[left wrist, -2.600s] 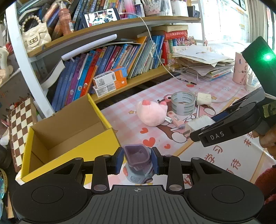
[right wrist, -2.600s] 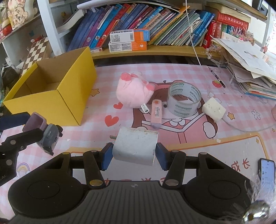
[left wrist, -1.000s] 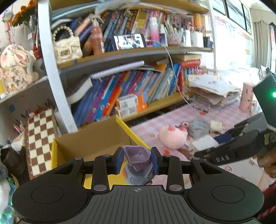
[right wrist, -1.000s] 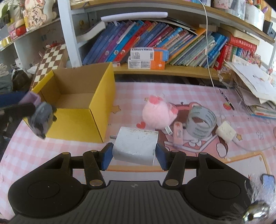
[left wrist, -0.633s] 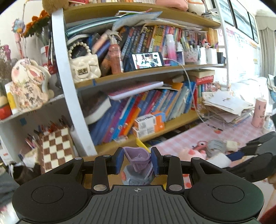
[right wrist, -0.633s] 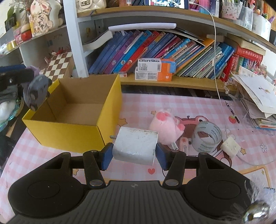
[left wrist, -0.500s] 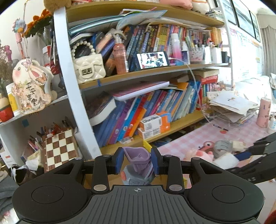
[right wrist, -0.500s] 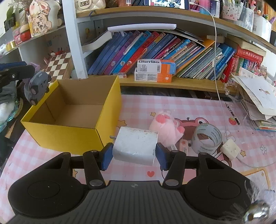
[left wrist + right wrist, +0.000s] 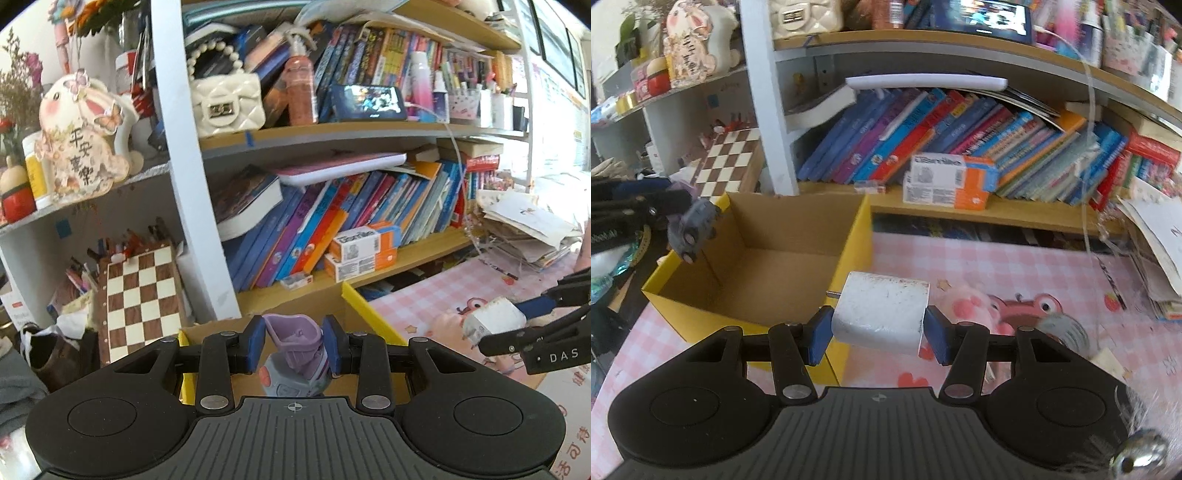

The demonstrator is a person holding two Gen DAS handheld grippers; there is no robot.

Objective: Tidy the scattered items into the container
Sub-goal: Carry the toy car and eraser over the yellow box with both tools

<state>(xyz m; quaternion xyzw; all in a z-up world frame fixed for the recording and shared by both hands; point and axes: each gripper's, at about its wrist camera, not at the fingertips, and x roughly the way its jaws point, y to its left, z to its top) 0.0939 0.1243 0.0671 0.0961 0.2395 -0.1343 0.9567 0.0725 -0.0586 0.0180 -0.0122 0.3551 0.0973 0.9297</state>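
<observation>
My left gripper (image 9: 294, 349) is shut on a purple and grey toy truck (image 9: 297, 356). It hangs above the left rim of the open yellow cardboard box (image 9: 764, 258); the right wrist view shows the toy truck (image 9: 694, 225) over that rim. My right gripper (image 9: 878, 334) is shut on a white charger block (image 9: 882, 312), held just right of the box's near right corner. The same charger block (image 9: 491, 321) appears at the right of the left wrist view. The box's inside shows nothing in it. A pink plush toy (image 9: 967, 304) and a tape roll (image 9: 1063, 332) lie on the pink checked mat.
A bookshelf with leaning books (image 9: 923, 144) and stacked orange-white cartons (image 9: 947, 181) runs behind the box. A chessboard (image 9: 142, 299) leans at the left. Piled papers (image 9: 524, 229) sit at the right. A small white adapter (image 9: 1108, 362) lies by the tape roll.
Both grippers have risen and moved left toward the box. The toy truck went from in front of the box to above its left rim. The charger block now hangs beside the box's right wall.
</observation>
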